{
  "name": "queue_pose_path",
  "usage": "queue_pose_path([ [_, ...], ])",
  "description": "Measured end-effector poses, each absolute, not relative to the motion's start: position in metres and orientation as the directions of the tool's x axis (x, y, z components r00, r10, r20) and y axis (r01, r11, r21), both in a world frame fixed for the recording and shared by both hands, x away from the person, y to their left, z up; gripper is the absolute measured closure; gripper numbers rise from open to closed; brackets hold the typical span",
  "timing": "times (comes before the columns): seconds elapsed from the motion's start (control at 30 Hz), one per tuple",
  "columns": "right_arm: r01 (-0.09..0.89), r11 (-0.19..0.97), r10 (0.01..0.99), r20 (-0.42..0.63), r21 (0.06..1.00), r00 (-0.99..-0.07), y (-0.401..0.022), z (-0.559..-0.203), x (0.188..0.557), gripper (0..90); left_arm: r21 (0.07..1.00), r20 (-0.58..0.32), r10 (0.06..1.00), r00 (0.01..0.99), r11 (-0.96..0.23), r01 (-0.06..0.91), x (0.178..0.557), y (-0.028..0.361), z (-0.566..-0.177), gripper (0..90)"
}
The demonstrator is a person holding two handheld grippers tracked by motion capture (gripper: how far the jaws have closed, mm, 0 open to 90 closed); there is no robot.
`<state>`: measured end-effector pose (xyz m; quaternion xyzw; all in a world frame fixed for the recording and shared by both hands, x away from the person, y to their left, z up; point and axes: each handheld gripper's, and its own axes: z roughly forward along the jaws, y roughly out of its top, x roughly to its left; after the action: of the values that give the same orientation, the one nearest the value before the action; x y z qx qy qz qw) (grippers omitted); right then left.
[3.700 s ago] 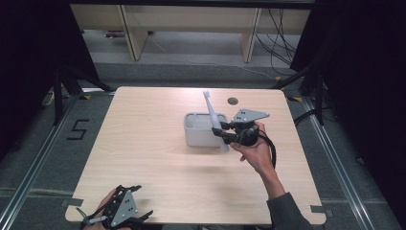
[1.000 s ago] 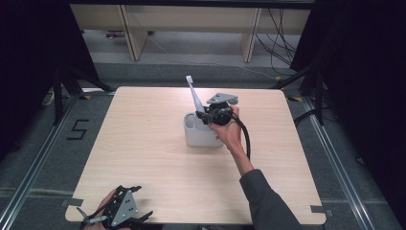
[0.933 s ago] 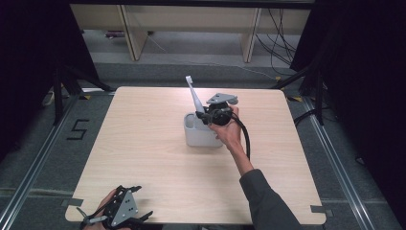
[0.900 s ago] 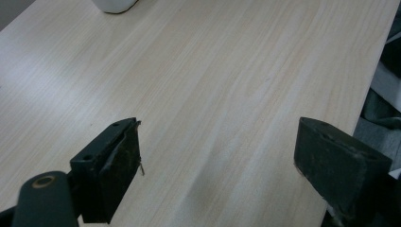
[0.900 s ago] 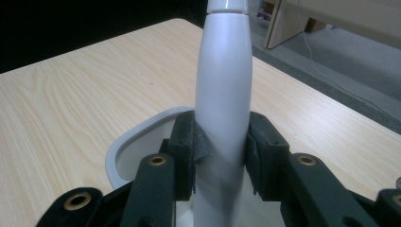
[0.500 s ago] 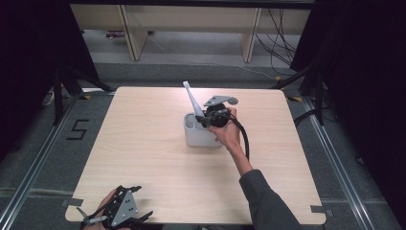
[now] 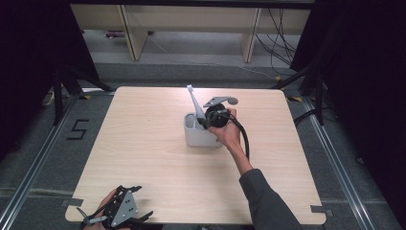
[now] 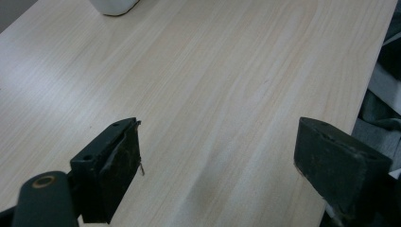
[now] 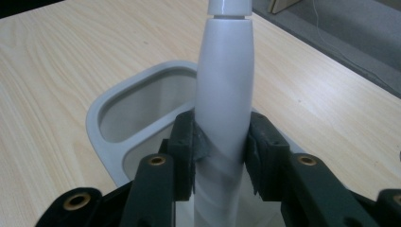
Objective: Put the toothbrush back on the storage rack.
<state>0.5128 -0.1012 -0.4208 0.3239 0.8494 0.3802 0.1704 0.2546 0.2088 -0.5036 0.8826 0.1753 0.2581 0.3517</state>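
The right gripper (image 9: 221,142) clamps the grey handle (image 9: 224,90) over the holder (image 7: 201,136) – lowering it in seems next; the left gripper (image 8: 217,182) rests open near.

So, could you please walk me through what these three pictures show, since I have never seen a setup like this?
Gladly. There is no robot arm here: a person sits at a light wooden table and holds a hand-operated two-jaw gripper in each hand. The wide picture comes from a fixed camera above the table, looking forward and down. The other two come from small cameras riding on each gripper, looking along its black jaws.

On the table stands a grey plastic holder with rounded compartments. The right gripper has its jaws shut on a long pale grey tapered handle, perhaps a toothbrush, which leans out of the holder's top at a tilt. The left gripper rests at the near edge of the table with its jaws wide open and nothing between them.
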Motion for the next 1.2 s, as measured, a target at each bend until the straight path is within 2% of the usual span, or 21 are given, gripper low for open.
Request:
queue_pose_path([
  [0.37,0.438,0.51,0.682,-0.038,0.74,-0.731,-0.1001,-0.4234,0.5122,66.2,0.719,0.318,0.496,0.808,-0.682,0.135,0.2542,0.2085,-0.5034,14.9],
  [0.57,0.413,0.499,0.678,-0.046,0.762,-0.734,-0.1004,-0.4226,0.5132,66.2,0.719,0.321,0.494,0.808,-0.682,0.133,0.2542,0.2081,-0.5039,14.9],
  [0.7,0.437,0.491,0.686,-0.025,0.753,-0.728,-0.1018,-0.4214,0.5126,64.9,0.704,0.331,0.483,0.811,-0.698,0.129,0.2547,0.2085,-0.5033,14.9],
  [0.83,0.439,0.477,0.694,-0.019,0.761,-0.72,-0.1016,-0.4228,0.5123,61.5,0.706,0.328,0.487,0.81,-0.696,0.132,0.2547,0.2085,-0.5032,14.9],
  [0.97,0.446,0.481,0.692,-0.014,0.755,-0.722,-0.1019,-0.4206,0.5114,54.0,0.712,0.318,0.485,0.815,-0.69,0.132,0.2541,0.2079,-0.5038,14.9],
  [1.2,0.447,0.48,0.695,-0.017,0.755,-0.718,-0.1039,-0.4182,0.5104,49.8,0.718,0.314,0.487,0.815,-0.683,0.131,0.2538,0.2075,-0.5046,14.9],
])
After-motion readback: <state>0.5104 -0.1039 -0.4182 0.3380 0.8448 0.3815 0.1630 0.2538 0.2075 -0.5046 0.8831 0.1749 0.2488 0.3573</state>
